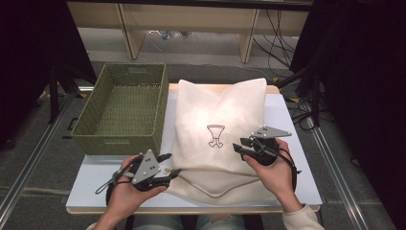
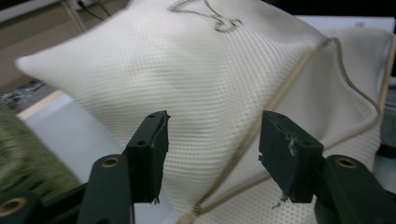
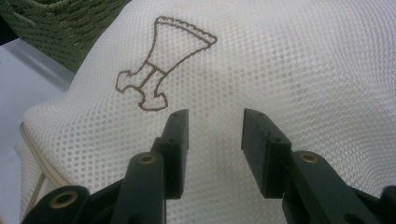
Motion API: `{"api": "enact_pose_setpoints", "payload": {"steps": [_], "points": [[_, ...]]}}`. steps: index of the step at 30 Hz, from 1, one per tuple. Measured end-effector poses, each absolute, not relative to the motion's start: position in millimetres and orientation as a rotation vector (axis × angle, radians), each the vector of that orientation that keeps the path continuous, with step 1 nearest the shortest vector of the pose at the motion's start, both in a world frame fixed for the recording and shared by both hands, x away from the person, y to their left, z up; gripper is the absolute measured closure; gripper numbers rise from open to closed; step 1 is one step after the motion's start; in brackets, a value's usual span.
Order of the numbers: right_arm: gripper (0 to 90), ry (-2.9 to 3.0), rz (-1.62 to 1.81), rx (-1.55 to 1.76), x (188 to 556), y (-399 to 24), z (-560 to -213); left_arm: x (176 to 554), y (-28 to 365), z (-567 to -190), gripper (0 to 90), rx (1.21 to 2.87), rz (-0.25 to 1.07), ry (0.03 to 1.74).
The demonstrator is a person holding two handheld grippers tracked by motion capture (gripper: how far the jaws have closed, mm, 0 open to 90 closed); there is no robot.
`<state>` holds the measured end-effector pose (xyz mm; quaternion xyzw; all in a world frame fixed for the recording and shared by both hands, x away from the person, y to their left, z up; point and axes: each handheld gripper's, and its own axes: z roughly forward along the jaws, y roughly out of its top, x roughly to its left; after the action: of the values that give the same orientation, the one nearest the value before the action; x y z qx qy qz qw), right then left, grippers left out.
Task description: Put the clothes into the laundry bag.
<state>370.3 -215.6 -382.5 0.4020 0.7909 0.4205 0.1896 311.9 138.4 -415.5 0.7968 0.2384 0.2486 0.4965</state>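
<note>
1. The mesh bag (image 1: 218,122) lies flat in the middle of the tabletop (image 1: 297,143), its closed end toward 12 o'clock and its flap end toward 6 o'clock, nearest the person. An outline emblem (image 1: 215,135) is stitched at its centre.
2. It looks light, soft and limp: fine white netting that puffs a little in the middle, so something soft may be inside, though I cannot tell what. It should drape and sag when lifted, not hold a shape.
3. The mesh is thin enough to pinch anywhere, but a pinch of netting alone could slip or stretch. My judgement is that the tan trim (image 2: 261,119) along the flap edge at 6 o'clock gives the firmest hold, since it is a thicker seam.
4. The left hand-held gripper (image 1: 168,164) sits at the bag's 7 o'clock corner, jaws spread, with the trim running between them in the left gripper view; it grips nothing.
5. The right hand-held gripper (image 1: 240,143) hovers at about 4 o'clock from the emblem, over the bag's right half, jaws spread above the netting and pinching nothing.
6. Count: one mesh bag, one woven green basket (image 1: 122,108) at 9 o'clock just beside the bag, two hand-held grippers.
7. The basket looks empty and stiff-walled.
</note>
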Motion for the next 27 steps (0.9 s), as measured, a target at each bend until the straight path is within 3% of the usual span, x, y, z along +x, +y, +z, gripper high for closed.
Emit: {"api": "enact_pose_setpoints", "payload": {"steps": [10, 27], "points": [[59.7, 2.199, 1.196, 1.120, 378.0, -209.4, -372.7, 311.8, 189.8, -397.2, 33.9, 1.757, 0.734, 0.743], [54.8, 2.181, 1.210, 1.135, 386.7, -208.8, -367.6, 310.5, 233.3, -385.8, 30.3, 1.588, 0.784, 0.883]]}}
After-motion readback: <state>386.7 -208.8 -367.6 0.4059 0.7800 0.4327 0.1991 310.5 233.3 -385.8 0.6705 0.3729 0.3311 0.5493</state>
